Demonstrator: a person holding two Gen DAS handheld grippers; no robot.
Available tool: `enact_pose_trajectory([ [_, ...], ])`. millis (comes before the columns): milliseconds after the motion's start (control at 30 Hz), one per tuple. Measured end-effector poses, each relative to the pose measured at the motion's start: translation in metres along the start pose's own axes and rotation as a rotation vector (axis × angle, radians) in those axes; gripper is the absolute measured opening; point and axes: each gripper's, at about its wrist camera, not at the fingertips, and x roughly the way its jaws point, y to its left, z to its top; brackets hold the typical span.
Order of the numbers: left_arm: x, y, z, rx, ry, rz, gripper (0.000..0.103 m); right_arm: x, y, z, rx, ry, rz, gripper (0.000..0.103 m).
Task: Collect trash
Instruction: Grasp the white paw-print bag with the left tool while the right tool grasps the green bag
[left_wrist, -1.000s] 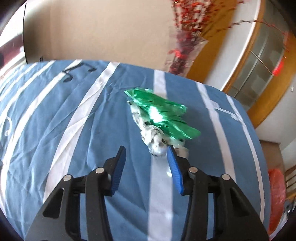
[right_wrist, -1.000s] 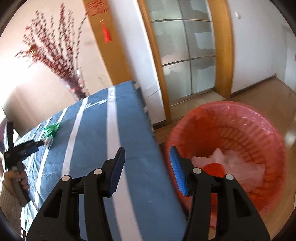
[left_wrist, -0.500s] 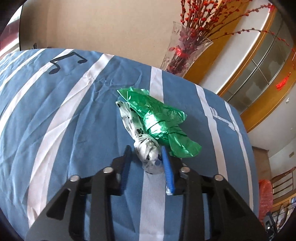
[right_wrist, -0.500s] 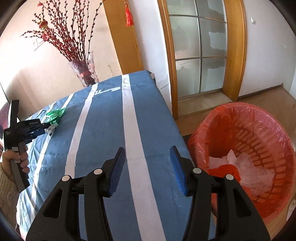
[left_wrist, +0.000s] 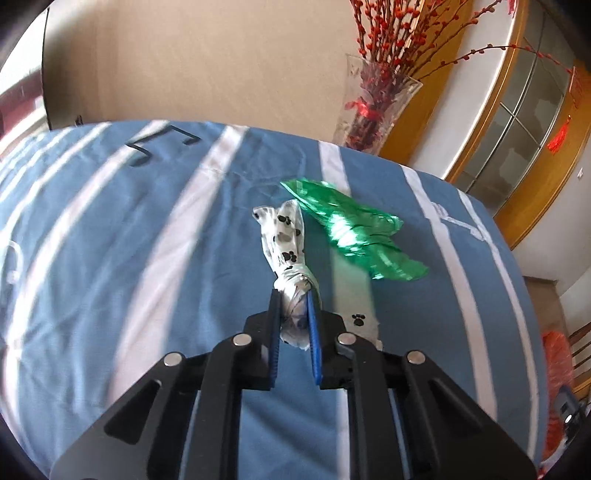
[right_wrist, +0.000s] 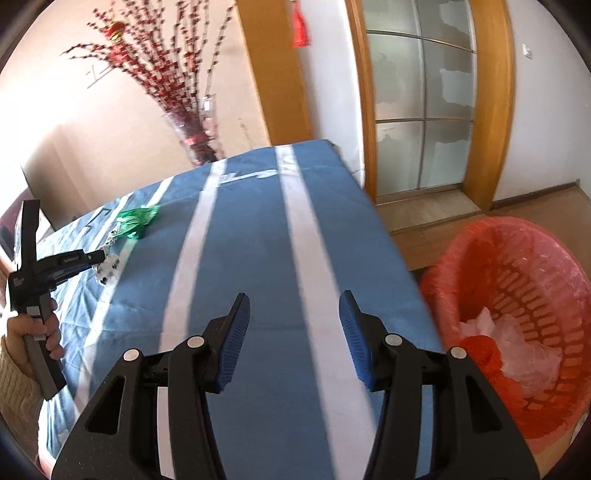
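Grasp step: left gripper (left_wrist: 294, 295) jaws, just closing, pinch white paw-print twisted plastic bag (left_wrist: 286, 236); right gripper (right_wrist: 293, 339) half-open, empty; next, probably carry to red mesh basket (right_wrist: 517, 258), lower right.

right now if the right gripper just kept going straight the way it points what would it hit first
Most likely the blue striped cloth. The right gripper is open and empty, tilted down over bare cloth; depth is hard to judge.

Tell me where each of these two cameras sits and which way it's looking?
Left wrist: sits on the left claw, looking down at the blue striped cloth; its jaws, just closing, pinch the paw-print bag.
Right wrist: sits on the right claw, jaws apart and holding nothing, facing the red basket and glass door; a hand shows.
Shared: green wrapper, vase of red branches, paw-print bag, left claw.
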Motion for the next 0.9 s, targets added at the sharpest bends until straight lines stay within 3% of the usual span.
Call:
enact_pose_trajectory([
  [200,-0.021,0.035,-0.002,0.016,-0.049,0.071,0.015,0.019,0.050,0.011,-0.073,0.013,0.095,0.051],
  [533,-0.033,0.096,0.007,-0.038,-0.059,0.131,0.015,0.078,0.145,0.035,-0.154,0.058,0.255,0.050],
  [900,-0.029,0.112,0.014,-0.044,-0.048,0.134,0.015,0.151,0.210,0.073,-0.162,0.131,0.268,0.049],
])
